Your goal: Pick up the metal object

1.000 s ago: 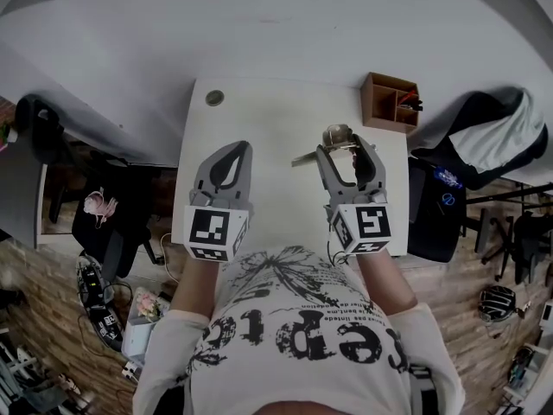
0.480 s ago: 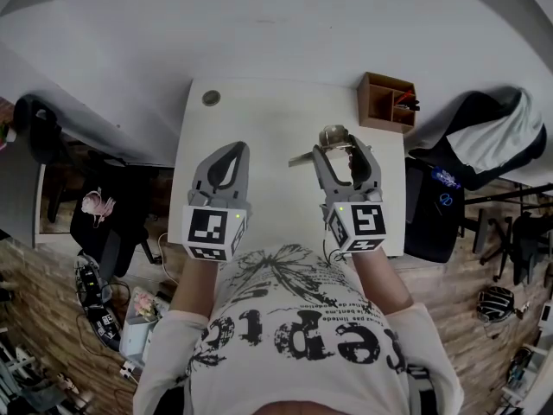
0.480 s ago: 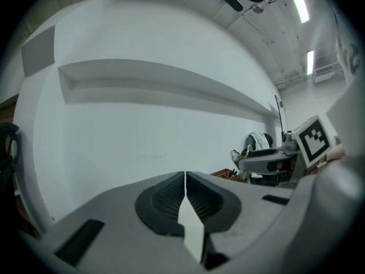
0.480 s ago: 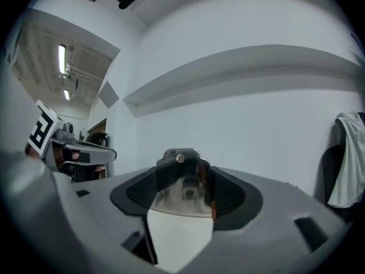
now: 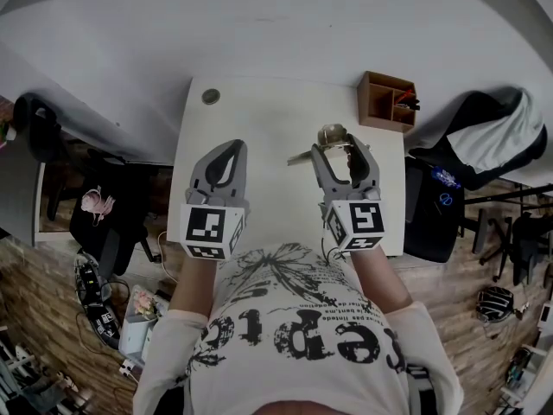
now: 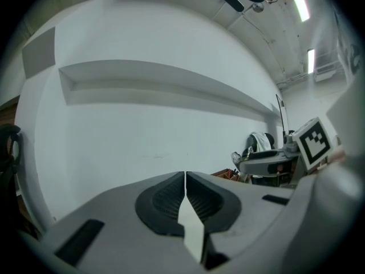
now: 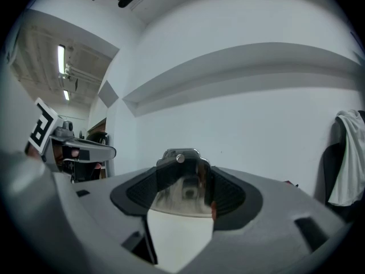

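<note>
A shiny metal object with a thin handle sticking out to the left is held over the right part of the white table. My right gripper is shut on it. In the right gripper view the metal object fills the gap between the jaws, and a small rivet shows on its top. My left gripper hovers over the table's left part, shut with nothing in it. In the left gripper view the left gripper has its pads pressed together.
A brown wooden box with small items stands at the table's back right corner. A round grommet sits at the back left. A dark chair with a jacket is right of the table. A white wall rises behind it.
Both grippers hold almost still with the metal object still in the right one. The whole head view has shifted slightly to the left.
</note>
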Demonstrator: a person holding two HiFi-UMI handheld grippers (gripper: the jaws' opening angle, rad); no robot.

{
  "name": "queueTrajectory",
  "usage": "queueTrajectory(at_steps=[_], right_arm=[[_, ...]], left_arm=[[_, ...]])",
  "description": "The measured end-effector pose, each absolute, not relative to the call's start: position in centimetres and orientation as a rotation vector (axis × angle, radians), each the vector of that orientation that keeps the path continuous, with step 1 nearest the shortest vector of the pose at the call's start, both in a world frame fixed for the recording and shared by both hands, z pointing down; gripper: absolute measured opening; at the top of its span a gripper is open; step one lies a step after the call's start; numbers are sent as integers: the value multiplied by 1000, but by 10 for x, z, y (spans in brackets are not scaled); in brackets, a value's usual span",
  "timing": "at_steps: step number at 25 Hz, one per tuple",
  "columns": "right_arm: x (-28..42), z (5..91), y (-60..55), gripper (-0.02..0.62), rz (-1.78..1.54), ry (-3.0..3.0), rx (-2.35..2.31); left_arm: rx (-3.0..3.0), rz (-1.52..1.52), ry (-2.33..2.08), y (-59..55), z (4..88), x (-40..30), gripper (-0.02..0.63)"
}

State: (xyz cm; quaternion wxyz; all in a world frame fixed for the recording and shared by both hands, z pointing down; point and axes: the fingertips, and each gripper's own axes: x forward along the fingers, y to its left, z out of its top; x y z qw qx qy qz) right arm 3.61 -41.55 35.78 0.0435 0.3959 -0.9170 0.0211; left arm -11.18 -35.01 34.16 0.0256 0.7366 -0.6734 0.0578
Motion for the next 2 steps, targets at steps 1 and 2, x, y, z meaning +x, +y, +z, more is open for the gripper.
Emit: queueTrajectory(at_steps=[1,2], right_arm=[[36,358,-416,278,68,-2804,1210],[36,359,-417,278,71,-2805,1211]], left_arm=[[2278,181,-2079,-351,342,-111,11],[2278,183,-2077,-351,343,-110,11]])
